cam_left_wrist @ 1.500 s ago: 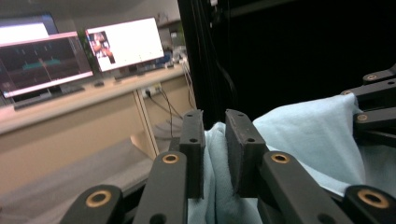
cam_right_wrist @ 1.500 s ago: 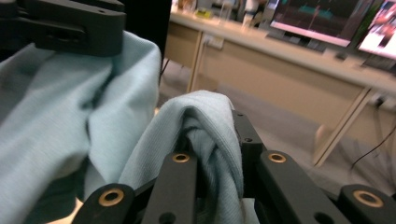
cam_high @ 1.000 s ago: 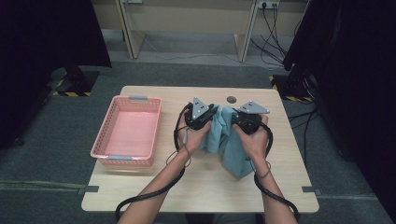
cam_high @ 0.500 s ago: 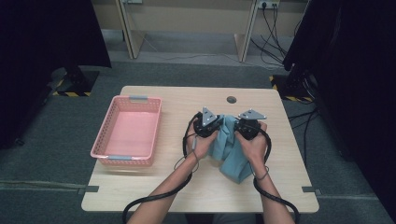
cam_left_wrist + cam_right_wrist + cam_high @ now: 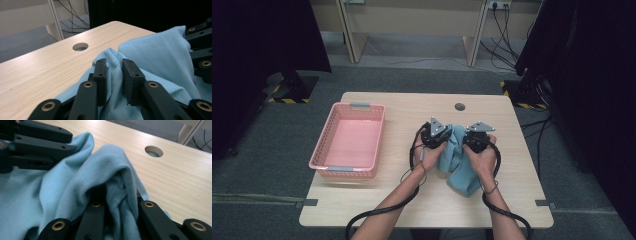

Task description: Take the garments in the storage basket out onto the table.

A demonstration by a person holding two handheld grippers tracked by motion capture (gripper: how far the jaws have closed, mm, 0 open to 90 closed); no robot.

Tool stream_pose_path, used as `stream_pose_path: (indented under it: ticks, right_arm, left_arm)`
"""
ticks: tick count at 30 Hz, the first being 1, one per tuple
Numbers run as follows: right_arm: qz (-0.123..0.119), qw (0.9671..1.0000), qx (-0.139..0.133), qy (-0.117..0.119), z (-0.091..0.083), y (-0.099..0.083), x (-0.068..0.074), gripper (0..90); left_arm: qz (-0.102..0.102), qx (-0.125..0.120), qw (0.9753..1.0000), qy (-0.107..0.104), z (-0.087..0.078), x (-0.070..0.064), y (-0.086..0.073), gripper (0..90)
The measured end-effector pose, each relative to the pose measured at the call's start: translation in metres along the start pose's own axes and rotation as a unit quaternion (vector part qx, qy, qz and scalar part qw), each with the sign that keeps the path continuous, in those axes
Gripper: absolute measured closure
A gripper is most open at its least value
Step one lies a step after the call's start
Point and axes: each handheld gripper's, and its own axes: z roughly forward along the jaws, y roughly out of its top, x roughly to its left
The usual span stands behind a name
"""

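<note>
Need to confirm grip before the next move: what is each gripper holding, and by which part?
Both hold the light blue cloth. The left gripper pinches a raised fold at its far end; the right gripper clamps a bunched fold beside it.

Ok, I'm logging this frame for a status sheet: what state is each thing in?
Blue cloth: bunched up on the table, pinched from both sides.
Left claw: shut on a fold of the cloth.
Right claw: shut on the cloth, which drapes over its tips.
Pink basket: upright, empty.
Table: bears the basket and the cloth.
</note>
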Motion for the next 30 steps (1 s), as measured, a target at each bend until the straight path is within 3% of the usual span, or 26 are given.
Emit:
stream_pose_path:
  ticks: [5,6,7,8,9,10,11,12,13,14,15,16,17,18,20,23,30]
  right_arm:
    - [0.013,0.9999,0.0,-0.001,0.001,-0.003,-0.003,79.9]
    - [0.013,0.9999,0.0,-0.001,0.001,-0.003,-0.003,73.9]
    - [0.013,0.9999,0.0,-0.001,0.001,-0.003,-0.003,73.9]
    - [0.022,0.9997,0.0,-0.006,0.001,-0.003,-0.004,73.9]
    - [0.022,0.9997,0.0,-0.006,0.001,-0.003,-0.004,64.4]
    - [0.022,0.9997,0.0,-0.006,0.001,-0.003,-0.004,64.4]
    - [0.031,0.9993,-0.001,-0.019,0.0,-0.004,-0.006,52.4]
    - [0.031,0.9993,-0.001,-0.019,0.0,-0.004,-0.006,52.4]
    - [0.031,0.9993,-0.001,-0.019,0.0,-0.004,-0.006,52.4]
    - [0.04,0.999,0.003,-0.021,0.0,-0.005,-0.008,48.3]
    - [0.04,0.999,0.003,-0.021,0.0,-0.005,-0.008,48.3]
    - [0.046,0.9986,0.007,-0.026,-0.001,-0.004,-0.01,41.3]
    - [0.046,0.9986,0.007,-0.026,-0.001,-0.004,-0.01,41.3]
    - [0.053,0.9982,0.01,-0.028,-0.003,-0.004,-0.012,35.0]
    - [0.053,0.9982,0.01,-0.028,-0.003,-0.004,-0.012,35.0]
    - [0.07,0.997,0.018,-0.025,-0.007,-0.004,-0.015,22.5]
    - [0.075,0.9969,0.019,-0.013,-0.011,-0.003,-0.017,13.2]
  left_arm:
    - [-0.006,0.003,1.0,-0.003,-0.002,0.003,0.001,63.3]
    - [-0.006,0.006,1.0,0.002,-0.003,0.004,0.002,63.3]
    - [-0.006,0.006,1.0,0.002,-0.003,0.004,0.002,56.5]
    - [-0.006,0.006,1.0,0.002,-0.003,0.004,0.002,56.5]
    - [-0.011,0.008,0.9999,0.007,-0.005,0.004,0.003,56.5]
    - [-0.011,0.008,0.9999,0.007,-0.005,0.004,0.003,48.9]
    - [-0.011,0.008,0.9999,0.007,-0.005,0.004,0.003,48.9]
    - [-0.012,0.012,0.9998,0.013,-0.006,0.005,0.004,48.9]
    - [-0.012,0.012,0.9998,0.013,-0.006,0.005,0.004,40.8]
    - [-0.018,0.019,0.9994,0.024,-0.007,0.007,0.005,40.8]
    - [-0.018,0.019,0.9994,0.024,-0.007,0.007,0.005,30.9]
    - [-0.027,0.024,0.9989,0.03,-0.009,0.009,0.005,30.9]
    - [-0.027,0.024,0.9989,0.03,-0.009,0.009,0.005,23.5]
    - [-0.027,0.024,0.9989,0.03,-0.009,0.009,0.005,23.5]
    - [-0.03,0.026,0.9986,0.035,-0.013,0.01,0.004,18.7]
    - [-0.034,0.029,0.9983,0.038,-0.016,0.012,0.004,14.2]
    - [-0.032,0.025,0.9987,0.033,-0.028,0.014,0.004,9.0]
